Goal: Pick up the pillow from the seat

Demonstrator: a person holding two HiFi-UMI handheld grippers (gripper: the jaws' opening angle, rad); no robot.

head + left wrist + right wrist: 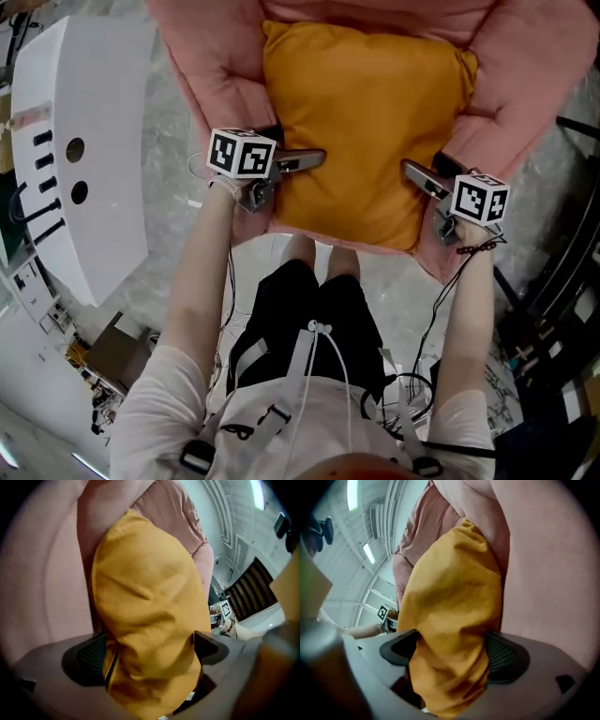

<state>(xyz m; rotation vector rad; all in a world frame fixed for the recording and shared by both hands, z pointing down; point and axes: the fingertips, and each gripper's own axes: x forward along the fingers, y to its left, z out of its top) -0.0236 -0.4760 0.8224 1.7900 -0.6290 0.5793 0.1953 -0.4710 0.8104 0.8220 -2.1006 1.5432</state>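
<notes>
the soft mustard-yellow fabric pillow (361, 122) is flanked by the left gripper (314, 159) and right gripper (417, 176). both pairs of jaws are held wide (fabric between, unpinched) for a balanced lift.

The pink seat (534, 84) runs off the head view's top edge. In each gripper view the pillow (145, 611) covers the pads' (89, 656) inner edges and is cut off at the bottom. Far behind it, the right tongs (219, 616) and left tongs (391, 620) are too small to read.

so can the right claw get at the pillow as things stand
Likely yes: the edge of the pillow sits between the open jaws of the right claw, with nothing blocking it.
</notes>
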